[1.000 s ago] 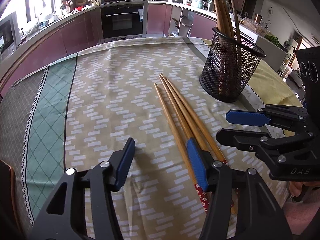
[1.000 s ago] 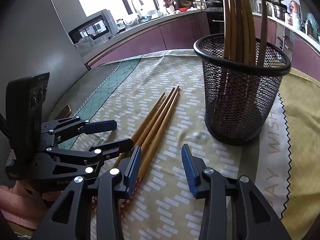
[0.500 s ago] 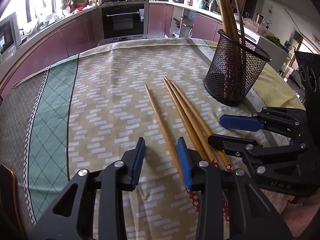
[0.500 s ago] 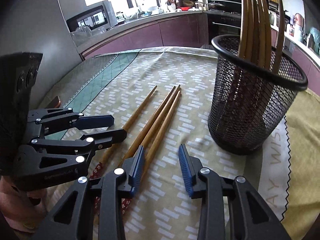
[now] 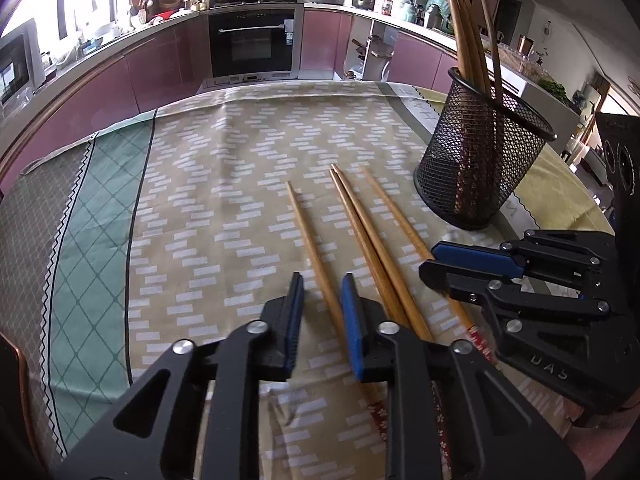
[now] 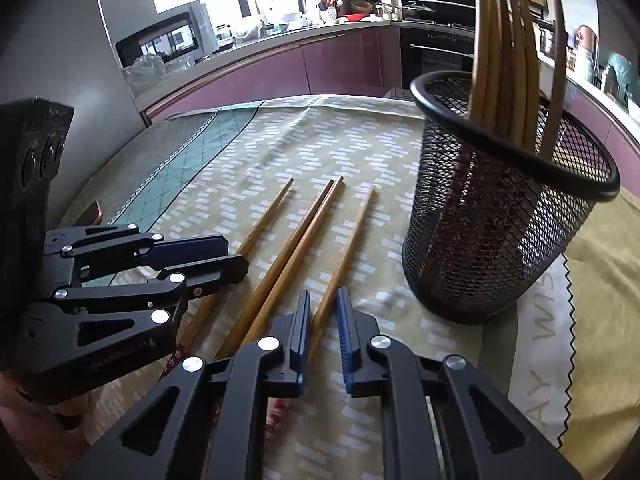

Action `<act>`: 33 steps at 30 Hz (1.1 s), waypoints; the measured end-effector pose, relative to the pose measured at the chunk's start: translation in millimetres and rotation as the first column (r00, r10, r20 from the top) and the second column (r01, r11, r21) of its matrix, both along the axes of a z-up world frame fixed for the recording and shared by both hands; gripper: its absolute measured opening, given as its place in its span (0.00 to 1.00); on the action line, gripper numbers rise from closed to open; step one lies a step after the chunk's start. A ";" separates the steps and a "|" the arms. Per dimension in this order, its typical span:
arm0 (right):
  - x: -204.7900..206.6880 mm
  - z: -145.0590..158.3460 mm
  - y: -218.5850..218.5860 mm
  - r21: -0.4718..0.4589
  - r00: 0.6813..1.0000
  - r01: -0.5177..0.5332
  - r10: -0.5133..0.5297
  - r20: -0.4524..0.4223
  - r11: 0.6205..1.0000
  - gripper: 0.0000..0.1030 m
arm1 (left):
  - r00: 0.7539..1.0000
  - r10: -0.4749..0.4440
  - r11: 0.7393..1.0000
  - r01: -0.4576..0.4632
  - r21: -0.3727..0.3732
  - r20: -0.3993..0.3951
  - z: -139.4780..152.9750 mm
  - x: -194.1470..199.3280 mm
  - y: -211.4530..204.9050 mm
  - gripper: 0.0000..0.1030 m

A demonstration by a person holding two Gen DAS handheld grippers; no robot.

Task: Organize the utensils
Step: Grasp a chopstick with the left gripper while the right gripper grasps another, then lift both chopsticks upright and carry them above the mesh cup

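Four wooden chopsticks lie on the patterned tablecloth, thick ends towards me. My left gripper (image 5: 324, 316) straddles the leftmost chopstick (image 5: 308, 232). Its jaws are closing, with a gap still showing beside the stick. My right gripper (image 6: 323, 312) is closing tight on the rightmost chopstick (image 6: 352, 232), its blue pads at the stick's sides. A touching pair of chopsticks (image 5: 360, 224) lies between the two. The black mesh cup (image 6: 500, 224) stands upright to the right with several chopsticks in it. Each camera also catches the other tool: the right gripper (image 5: 430, 262) and the left gripper (image 6: 236, 256).
The tablecloth (image 5: 240, 184) has a green band (image 5: 92, 208) on the left and a yellow part (image 6: 592, 272) under and beyond the cup. Purple kitchen cabinets (image 5: 160, 68) and an oven (image 5: 252, 44) run behind the table. A small brown object (image 6: 96, 210) lies at the far left edge.
Both grippers' jaws have narrowed around their chopsticks. The leftmost stick has slid left and the rightmost right, away from the pair. The cup has not moved.
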State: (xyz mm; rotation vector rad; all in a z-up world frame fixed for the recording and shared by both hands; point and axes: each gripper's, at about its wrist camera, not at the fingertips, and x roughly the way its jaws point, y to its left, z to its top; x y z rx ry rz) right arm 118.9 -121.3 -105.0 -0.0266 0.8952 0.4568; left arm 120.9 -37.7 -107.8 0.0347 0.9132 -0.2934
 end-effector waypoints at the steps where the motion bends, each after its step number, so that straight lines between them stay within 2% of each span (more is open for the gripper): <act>1: 0.4 -0.1 -2.4 0.011 1.000 0.005 -0.005 -0.004 1.000 0.07 | 1.000 0.004 1.000 -0.004 -0.003 -0.001 0.0 0.4 0.3 0.15; 8: -0.1 0.7 -14.9 0.068 0.999 0.029 -0.027 -0.025 0.997 0.06 | 0.999 0.033 0.999 -0.033 -0.032 -0.009 -0.6 1.1 5.0 0.08; 11: -1.8 2.6 -19.2 0.080 0.999 0.031 -0.030 -0.022 0.996 0.06 | 0.999 0.042 0.998 -0.043 -0.045 -0.011 -0.1 -0.1 7.3 0.07; 17: -8.9 14.9 -32.6 0.165 1.000 0.005 -0.003 -0.011 0.986 0.06 | 0.999 0.033 0.996 -0.033 -0.081 -0.001 7.7 -6.7 11.8 0.07; 27: -22.9 42.2 -55.2 0.293 0.999 -0.044 0.034 0.039 0.955 0.06 | 0.999 -0.019 0.981 0.026 -0.195 0.037 39.0 -20.4 22.6 0.07; 33: -31.2 56.0 -68.1 0.329 0.997 -0.048 0.023 0.080 0.943 0.05 | 0.994 -0.047 0.968 0.069 -0.242 0.099 64.7 -31.9 26.0 0.07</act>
